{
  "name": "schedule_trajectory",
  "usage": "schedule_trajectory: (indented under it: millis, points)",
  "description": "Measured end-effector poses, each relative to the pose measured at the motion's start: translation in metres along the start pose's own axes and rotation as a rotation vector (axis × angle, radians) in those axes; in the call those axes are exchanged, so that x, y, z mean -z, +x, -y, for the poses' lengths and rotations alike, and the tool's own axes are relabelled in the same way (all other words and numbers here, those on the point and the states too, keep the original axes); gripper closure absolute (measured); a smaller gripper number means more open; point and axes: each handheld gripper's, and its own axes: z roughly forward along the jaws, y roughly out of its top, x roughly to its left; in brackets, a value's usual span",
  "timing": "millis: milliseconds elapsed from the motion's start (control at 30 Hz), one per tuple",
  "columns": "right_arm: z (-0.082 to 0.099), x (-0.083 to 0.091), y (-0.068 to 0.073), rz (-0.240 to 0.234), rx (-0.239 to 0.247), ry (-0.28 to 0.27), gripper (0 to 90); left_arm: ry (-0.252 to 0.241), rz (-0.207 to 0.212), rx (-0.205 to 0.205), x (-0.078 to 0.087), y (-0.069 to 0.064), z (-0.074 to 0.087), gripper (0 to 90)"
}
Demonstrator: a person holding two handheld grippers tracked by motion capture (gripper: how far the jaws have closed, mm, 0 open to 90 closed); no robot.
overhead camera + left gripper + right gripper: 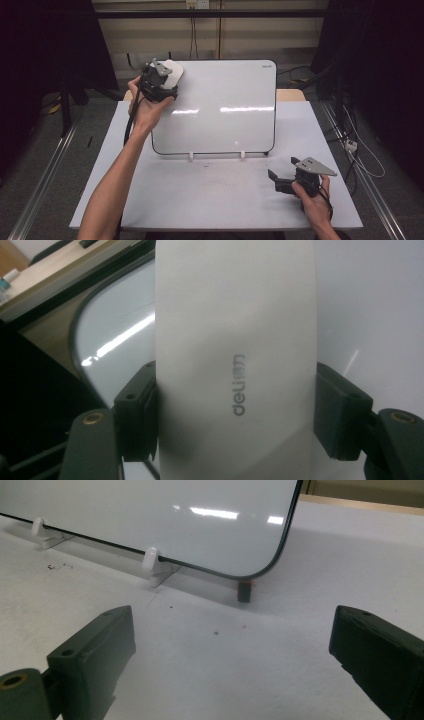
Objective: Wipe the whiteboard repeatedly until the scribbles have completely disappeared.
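White table (165, 200) in a dark room, whiteboard (220, 107) propped on two small white clips (152, 560) at its lower edge. Left gripper (161, 82) sits at the board's top-left corner, jaws clamped on both sides of a white eraser (235, 360) with grey "deli" print; the eraser lies flat against or just off the board face, contact hard to confirm. Right gripper (280, 181) idles low on the table near the board's bottom-right corner, jaws spread wide, nothing between them. Board surface looks clean, no marks visible. Judging by this: wiping step, positioned at the corner for a stroke. Next move needs an even press of the eraser onto the board and a sweep across without tipping the board off its clips; right gripper could brace the edge.
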Motion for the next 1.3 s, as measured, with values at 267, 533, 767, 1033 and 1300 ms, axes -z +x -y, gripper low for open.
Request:
schedule_trajectory:
  millis: [267,533,767,1033,1300]
  points:
    - [0.000,0.000,0.000,0.002,-0.001,0.000,4.5,0.005,-0.016,0.061,0.001,0.001,0.007,31.2]
    - [0.000,0.000,0.001,0.001,0.002,0.001,4.5,0.051,0.062,0.025,-0.001,-0.015,0.019,31.1]
    - [-0.001,-0.001,0.001,0.003,0.006,0.001,4.5,0.056,0.091,-0.036,-0.002,-0.036,0.021,31.1]
    - [-0.001,-0.001,0.000,0.002,0.002,-0.001,4.5,0.066,0.066,-0.131,-0.004,-0.042,0.004,31.1]
    - [-0.001,-0.001,0.001,0.002,0.005,-0.001,4.5,0.055,0.073,-0.233,-0.008,-0.054,0.001,31.1]
